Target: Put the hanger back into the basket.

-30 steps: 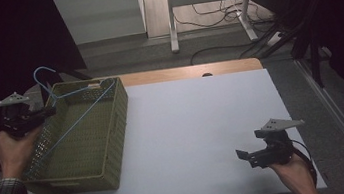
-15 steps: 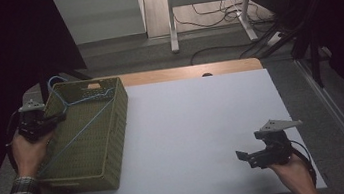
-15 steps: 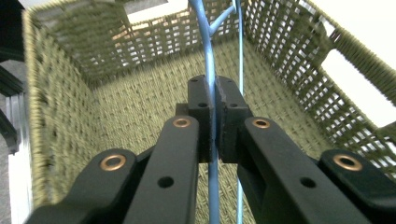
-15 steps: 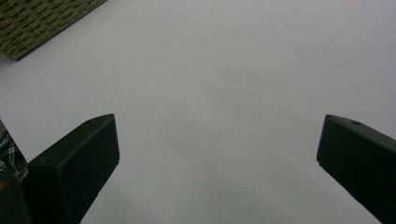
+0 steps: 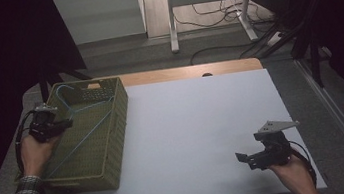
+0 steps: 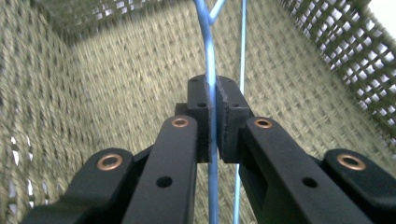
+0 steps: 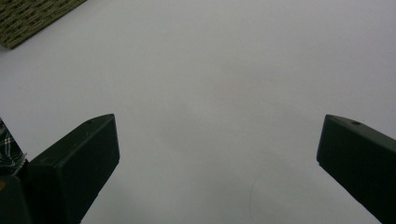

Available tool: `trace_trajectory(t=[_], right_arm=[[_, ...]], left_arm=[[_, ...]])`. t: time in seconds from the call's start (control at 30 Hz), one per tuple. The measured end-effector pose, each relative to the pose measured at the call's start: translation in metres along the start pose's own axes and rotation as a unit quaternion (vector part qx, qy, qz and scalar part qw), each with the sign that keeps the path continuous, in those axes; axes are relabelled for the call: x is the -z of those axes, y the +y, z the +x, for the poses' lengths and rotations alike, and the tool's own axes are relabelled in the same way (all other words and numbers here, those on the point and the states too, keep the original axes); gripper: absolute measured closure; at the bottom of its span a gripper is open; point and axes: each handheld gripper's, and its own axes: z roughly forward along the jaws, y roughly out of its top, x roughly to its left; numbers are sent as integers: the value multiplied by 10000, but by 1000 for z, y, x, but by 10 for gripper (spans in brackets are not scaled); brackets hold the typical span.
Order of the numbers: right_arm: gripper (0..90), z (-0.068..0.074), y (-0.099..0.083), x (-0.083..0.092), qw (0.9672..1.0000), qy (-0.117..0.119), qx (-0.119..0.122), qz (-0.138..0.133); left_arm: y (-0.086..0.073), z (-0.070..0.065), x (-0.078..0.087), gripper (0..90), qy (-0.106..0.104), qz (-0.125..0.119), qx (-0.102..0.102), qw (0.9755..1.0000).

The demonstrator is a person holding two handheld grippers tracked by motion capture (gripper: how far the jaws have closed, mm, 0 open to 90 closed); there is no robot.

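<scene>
Gripping hanger in basket, right claw idle

Left claw (image 6: 212, 123) clenched on blue wire hanger (image 5: 84, 122) inside green woven basket (image 5: 114, 135) at desk's left edge. Right claw (image 5: 253, 159) released, jaws wide, near front edge. White desk (image 5: 198, 123) bare between them; cables on floor beyond.

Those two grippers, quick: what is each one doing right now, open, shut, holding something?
Left gripper: jaws shut on the blue hanger, inside the green basket.
Right gripper: jaws wide open, holding nothing, above the white table.
</scene>
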Motion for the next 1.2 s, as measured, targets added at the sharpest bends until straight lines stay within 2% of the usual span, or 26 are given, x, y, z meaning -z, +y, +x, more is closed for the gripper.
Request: trace_trajectory(t=[0.03,0.1,0.2,0.4,0.5,0.53,0.57,0.7,0.73,0.8,1.07,1.2], right_arm=[[0,0,0,0,10000,0,0,0],[0,0,0,-1,10000,-2,-2,27],[0,0,0,-1,10000,14,8,46],[0,0,0,-1,10000,-25,57,76],[0,0,0,-1,9999,-42,58,77],[0,0,0,0,9999,-52,62,74],[0,0,0,0,9999,-61,67,67],[0,-1,0,1,9999,-83,61,54],[0,-2,0,2,9999,-110,64,46],[0,-2,0,3,9999,-117,67,25],[0,-4,0,6,9998,-185,58,-30],[0,-5,0,7,9997,-215,53,-55]], left_arm=[[0,1,-2,859,-46,103,49,9999],[0,2,-3,842,24,141,96,9999],[0,4,1,707,38,-61,239,9997],[0,-4,9,471,-255,-399,357,9982],[2,-9,13,366,-710,-627,410,9947],[3,-12,15,284,-890,-720,420,9925],[4,-15,17,243,-1059,-829,421,9900],[6,-26,23,181,-1435,-1042,434,9832],[6,-29,25,135,-1444,-1073,386,9829],[6,-37,29,123,-1450,-1071,254,9833],[3,-65,47,69,-1806,-1393,-35,9736],[2,-81,55,51,-1771,-1459,-236,9730]])
